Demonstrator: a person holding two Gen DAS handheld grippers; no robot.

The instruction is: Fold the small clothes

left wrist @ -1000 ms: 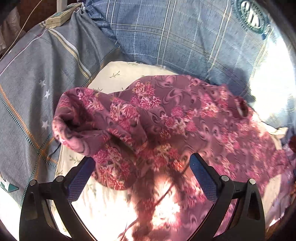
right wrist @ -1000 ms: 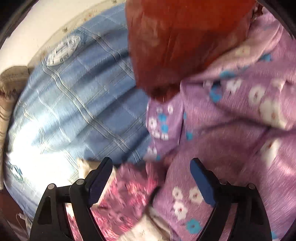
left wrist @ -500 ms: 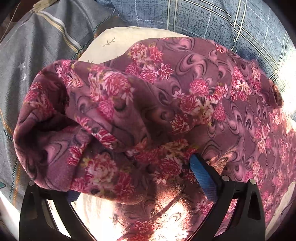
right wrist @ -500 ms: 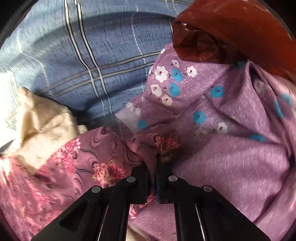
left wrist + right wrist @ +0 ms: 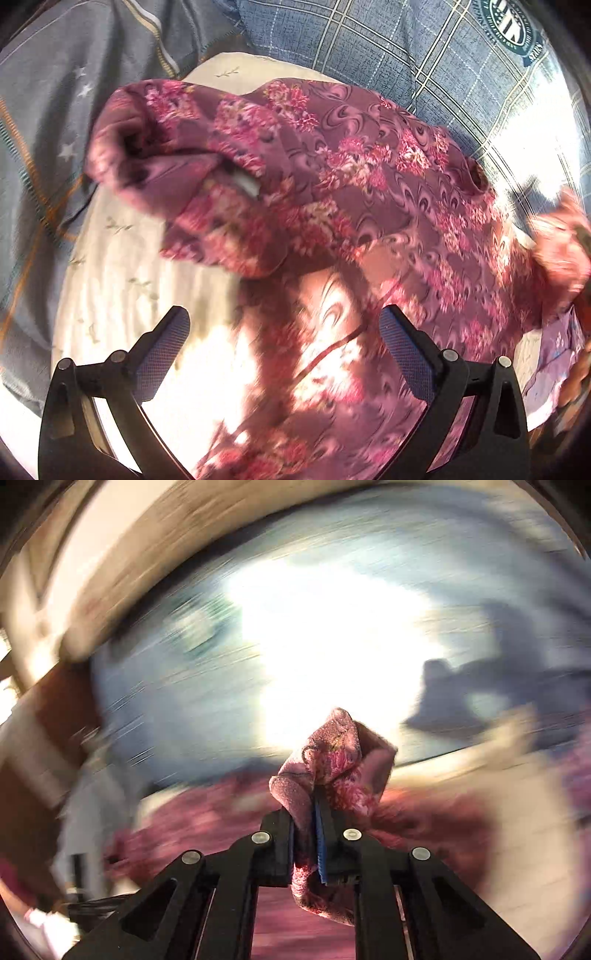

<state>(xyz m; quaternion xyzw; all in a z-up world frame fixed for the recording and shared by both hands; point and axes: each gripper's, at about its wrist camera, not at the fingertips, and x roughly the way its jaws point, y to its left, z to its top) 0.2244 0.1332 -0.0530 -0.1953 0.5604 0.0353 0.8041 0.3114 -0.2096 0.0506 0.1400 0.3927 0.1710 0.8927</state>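
Right hand-held gripper (image 5: pixel 308 812) now lifted, clenched on a corner of the floral garment (image 5: pixel 369 192), left hand-held gripper (image 5: pixel 284 332) backed off, released, garment sprawled across the cream pillow (image 5: pixel 122 266), blue plaid bedding (image 5: pixel 369 40) far.

Left wrist looks down close on the floral garment (image 5: pixel 369 192); right wrist, blurred, seemingly shares it (image 5: pixel 332 760).

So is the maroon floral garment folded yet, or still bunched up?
Bunched, not folded: the maroon floral garment lies crumpled with one end rolled over, and the right gripper pinches a corner.
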